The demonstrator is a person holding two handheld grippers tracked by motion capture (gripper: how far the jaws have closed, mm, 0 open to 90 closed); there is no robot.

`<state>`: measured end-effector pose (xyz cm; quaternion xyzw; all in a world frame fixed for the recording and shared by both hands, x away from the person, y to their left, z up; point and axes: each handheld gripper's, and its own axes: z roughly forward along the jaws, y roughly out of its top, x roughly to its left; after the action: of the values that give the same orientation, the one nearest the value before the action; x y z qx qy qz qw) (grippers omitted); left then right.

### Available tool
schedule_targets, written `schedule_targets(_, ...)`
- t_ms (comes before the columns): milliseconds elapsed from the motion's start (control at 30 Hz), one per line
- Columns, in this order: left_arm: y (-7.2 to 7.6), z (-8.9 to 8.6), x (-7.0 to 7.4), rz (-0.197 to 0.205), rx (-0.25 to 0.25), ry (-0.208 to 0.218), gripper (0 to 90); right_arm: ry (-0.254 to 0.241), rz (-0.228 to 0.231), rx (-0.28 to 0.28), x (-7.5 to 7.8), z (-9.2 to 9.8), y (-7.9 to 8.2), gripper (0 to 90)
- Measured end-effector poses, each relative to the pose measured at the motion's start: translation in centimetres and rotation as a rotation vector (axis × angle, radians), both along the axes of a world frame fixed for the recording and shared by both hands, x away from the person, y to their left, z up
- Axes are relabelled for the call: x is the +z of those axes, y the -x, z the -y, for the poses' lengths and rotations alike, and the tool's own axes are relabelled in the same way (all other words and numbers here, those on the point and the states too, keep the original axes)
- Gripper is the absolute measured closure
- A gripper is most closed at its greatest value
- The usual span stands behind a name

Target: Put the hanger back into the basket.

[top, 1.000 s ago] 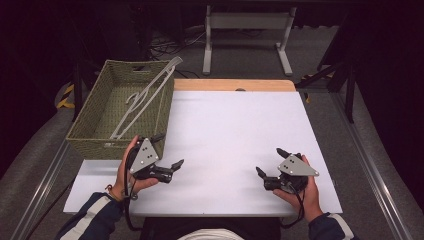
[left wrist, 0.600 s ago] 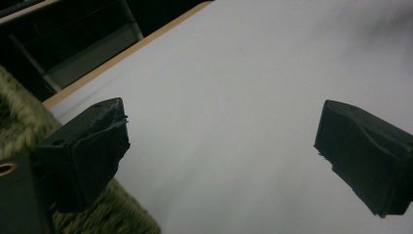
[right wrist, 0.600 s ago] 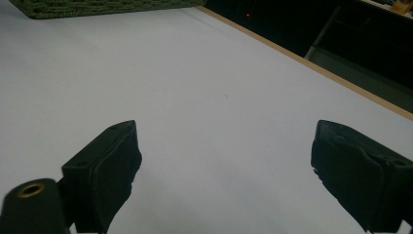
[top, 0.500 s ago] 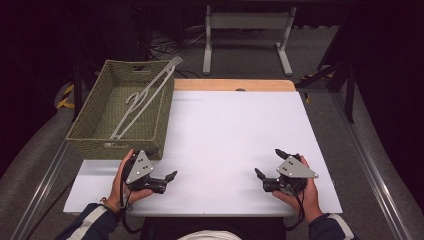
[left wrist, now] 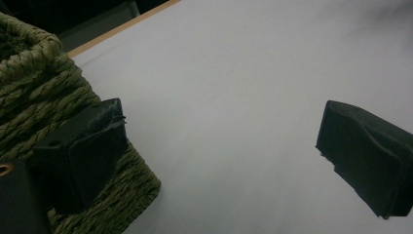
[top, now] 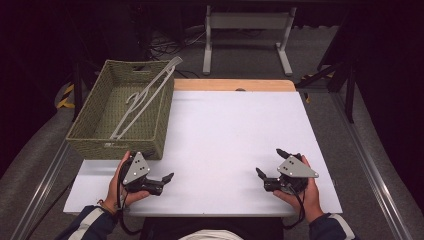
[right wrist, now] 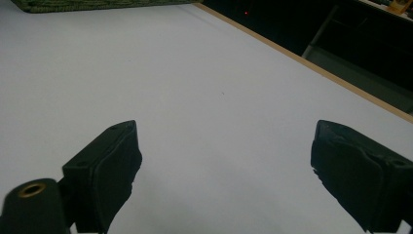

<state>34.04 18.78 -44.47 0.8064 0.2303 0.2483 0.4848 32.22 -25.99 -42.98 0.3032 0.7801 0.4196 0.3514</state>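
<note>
Grippers rest low in our high view: left gripper [top: 159,169] beside the basket [top: 92,140], right gripper [top: 268,164] at lower right, both spread wide with nothing between. We see a pale hanger [top: 145,96] partly sunk in the basket, its hook hard to make out

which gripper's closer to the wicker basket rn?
Left. The left gripper sits just below the basket's near corner; the right gripper is across the table, far to the basket's right.
</note>
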Motion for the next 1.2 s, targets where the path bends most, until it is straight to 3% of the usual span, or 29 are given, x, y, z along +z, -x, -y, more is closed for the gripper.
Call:
schedule_targets(433, 0.05, -0.35, 0.07, -0.001, 0.004, 0.012, 5.1, 0.002, -0.01, -0.003, 0.0, -0.41, -0.01, 11.3)
schedule_targets(1200, -0.27, -0.11, -0.07, -0.022, -0.004, -0.015, 5.2, 0.031, -0.024, 0.024, -0.37, -0.54, -0.11, 11.8)
